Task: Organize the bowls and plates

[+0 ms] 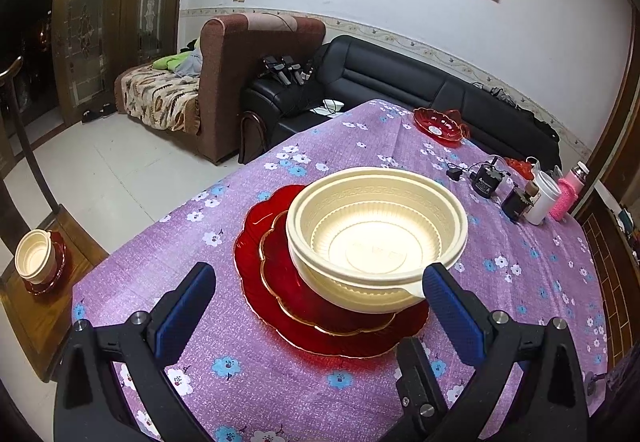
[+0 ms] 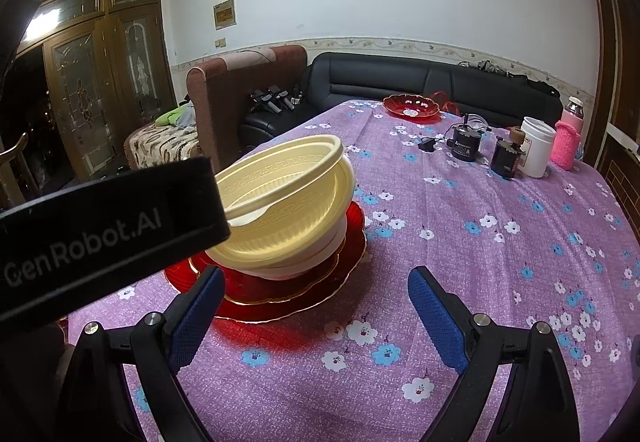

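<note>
Two cream bowls sit nested on the stacked red plates on the purple tablecloth, dead ahead of my left gripper and ahead-left of my right gripper. My left gripper is spread wide and grasping nothing, right fingertip at or just beside the top bowl's near rim, so left is the nearer one; my right gripper is also spread and holding nothing, stack off past its left finger. Round stack, no long axis to line up; another red dish sits well apart at the far edge.
</note>
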Demonstrator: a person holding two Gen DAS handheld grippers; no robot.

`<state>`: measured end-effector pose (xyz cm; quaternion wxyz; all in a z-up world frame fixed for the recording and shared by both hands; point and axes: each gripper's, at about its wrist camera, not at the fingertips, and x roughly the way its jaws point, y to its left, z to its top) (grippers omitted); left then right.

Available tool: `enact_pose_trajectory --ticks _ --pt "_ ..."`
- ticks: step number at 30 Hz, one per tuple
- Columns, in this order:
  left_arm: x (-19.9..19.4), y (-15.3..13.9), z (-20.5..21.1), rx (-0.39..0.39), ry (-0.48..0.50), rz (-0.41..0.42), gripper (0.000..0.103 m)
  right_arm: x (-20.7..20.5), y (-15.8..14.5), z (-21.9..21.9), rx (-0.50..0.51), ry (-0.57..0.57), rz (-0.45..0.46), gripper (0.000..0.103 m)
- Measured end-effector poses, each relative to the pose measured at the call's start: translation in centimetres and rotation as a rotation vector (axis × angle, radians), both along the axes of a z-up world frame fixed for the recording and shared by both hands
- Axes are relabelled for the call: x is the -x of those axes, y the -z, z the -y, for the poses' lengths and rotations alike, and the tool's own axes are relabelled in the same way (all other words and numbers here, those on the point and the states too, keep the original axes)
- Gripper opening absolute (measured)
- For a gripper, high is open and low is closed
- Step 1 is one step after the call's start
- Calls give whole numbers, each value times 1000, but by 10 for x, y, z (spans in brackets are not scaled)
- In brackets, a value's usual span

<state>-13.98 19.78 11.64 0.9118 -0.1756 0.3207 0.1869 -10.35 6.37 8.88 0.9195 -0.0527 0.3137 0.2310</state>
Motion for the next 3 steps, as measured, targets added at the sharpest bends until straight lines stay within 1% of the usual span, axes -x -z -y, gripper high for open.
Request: enact_pose_trajectory --ticks 3 --pt "0 -1 6 -6 8 -3 103 -1 -2 6 -16 4 -2 95"
